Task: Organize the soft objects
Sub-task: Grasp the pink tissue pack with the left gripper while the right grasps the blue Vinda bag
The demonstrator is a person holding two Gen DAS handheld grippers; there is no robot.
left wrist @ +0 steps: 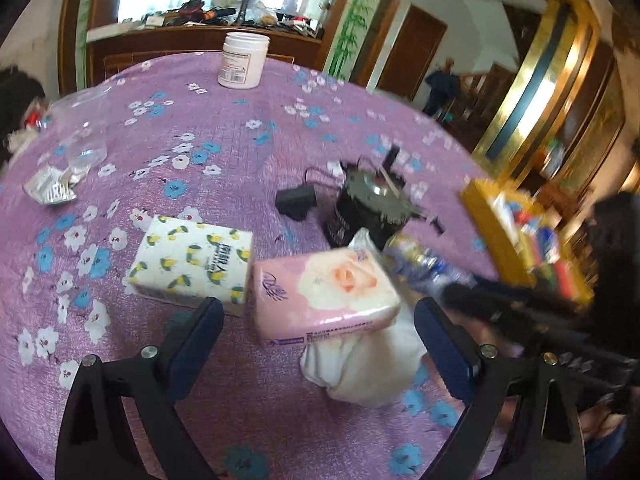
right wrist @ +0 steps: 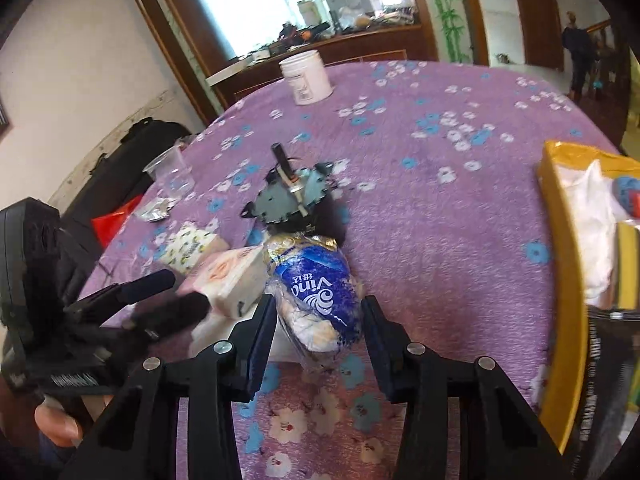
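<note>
A pink tissue pack (left wrist: pixel 324 296) lies on the purple flowered tablecloth (left wrist: pixel 200 128), partly on a white cloth (left wrist: pixel 372 372). My left gripper (left wrist: pixel 318 312) stands open just short of it, one finger on each side, neither touching. Beside it on the left lies a lemon-print tissue pack (left wrist: pixel 192 260). In the right wrist view my right gripper (right wrist: pixel 320 320) is shut on a blue tissue pack (right wrist: pixel 316 288), with both pads against its sides. The same blue pack (left wrist: pixel 424 264) shows blurred in the left wrist view. The left gripper (right wrist: pixel 168 296) appears at the left of the right wrist view.
A yellow box (right wrist: pixel 560 240) holding white and coloured soft items stands at the right. A black can with a toothed lid (left wrist: pixel 368 208) and a black adapter (left wrist: pixel 296 200) sit behind the packs. A white jar (left wrist: pixel 243 60), clear cup (left wrist: pixel 86 144) and foil wrapper (left wrist: pixel 50 188) lie farther off.
</note>
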